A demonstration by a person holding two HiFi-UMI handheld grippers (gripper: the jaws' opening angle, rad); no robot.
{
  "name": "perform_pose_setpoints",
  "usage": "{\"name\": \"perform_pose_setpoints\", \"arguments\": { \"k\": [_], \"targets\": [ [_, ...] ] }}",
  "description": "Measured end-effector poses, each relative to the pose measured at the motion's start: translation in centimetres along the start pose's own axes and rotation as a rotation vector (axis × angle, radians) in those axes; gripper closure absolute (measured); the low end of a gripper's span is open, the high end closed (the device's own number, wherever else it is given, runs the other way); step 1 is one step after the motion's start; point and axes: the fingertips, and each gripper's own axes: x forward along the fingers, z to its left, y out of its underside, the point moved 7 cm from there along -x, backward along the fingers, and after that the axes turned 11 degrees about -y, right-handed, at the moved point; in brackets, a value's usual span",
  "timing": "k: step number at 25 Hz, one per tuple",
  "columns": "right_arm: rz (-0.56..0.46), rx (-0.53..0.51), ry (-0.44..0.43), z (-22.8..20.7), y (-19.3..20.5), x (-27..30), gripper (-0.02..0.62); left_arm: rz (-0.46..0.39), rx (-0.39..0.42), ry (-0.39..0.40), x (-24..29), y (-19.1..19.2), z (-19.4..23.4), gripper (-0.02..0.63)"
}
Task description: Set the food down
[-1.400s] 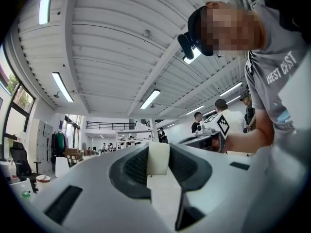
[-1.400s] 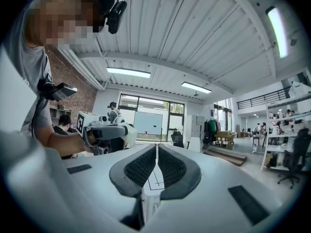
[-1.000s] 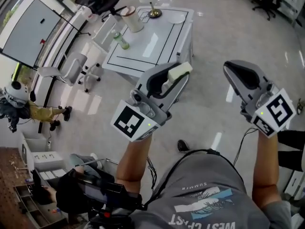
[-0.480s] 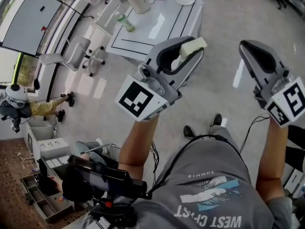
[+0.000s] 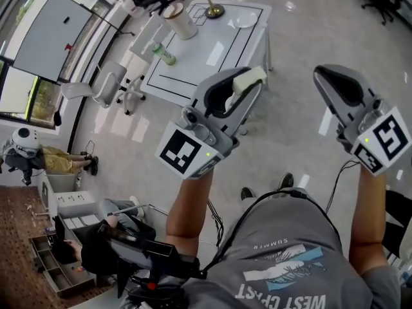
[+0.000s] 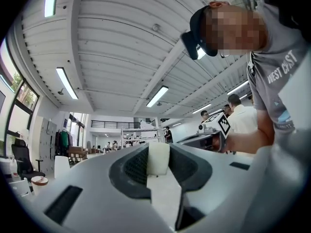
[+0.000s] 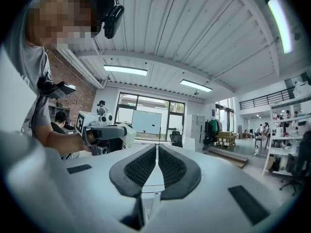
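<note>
While I hold both grippers out in front of my chest, the food (image 6: 158,158), a pale cream block, sits between the jaws of my left gripper (image 5: 239,95). Seen along those jaws, the block stands on end, its long axis running up and down between the two black ribbed pads, and its top rises above them. From my head it shows at the very tip of the gripper, poking out toward the white table (image 5: 212,50) ahead, just short of that table's near edge and above the pale floor. The left jaws stand fairly wide, each pad pressed against one flat side of the block.

My right gripper (image 7: 157,152) has its jaws brought together, the ribbed pads meeting at the tips with nothing between them. It hangs well apart from the left one, beside it, over bare floor.

Both forearms are bare and reach forward from my grey T-shirt, with the marker cubes turned up toward my head. Each gripper points ahead roughly level, the left nosed slightly upward.
</note>
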Motion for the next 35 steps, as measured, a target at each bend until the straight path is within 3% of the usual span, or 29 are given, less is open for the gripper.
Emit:
{"name": "perform_pose_setpoints", "arguments": {
  "k": [10, 16, 35],
  "targets": [
    [0.022, -0.012, -0.064, -5.9, -0.2, -3.9, 0.589, 0.012, 0.001, -0.07, 5.5, 0.5, -2.7, 0.5],
    [0.03, 0.017, -0.085, -5.4, 1.4, -2.5, 0.589, 0.032, 0.003, -0.089, 4.3, 1.7, -1.8, 0.5],
    [0.055, 0.017, 0.057, -9.1, 0.8, 8.1, 0.589, -0.01, -0.033, 0.028, 6.3, 3.2, 11.9, 0.5]
  ]
}}
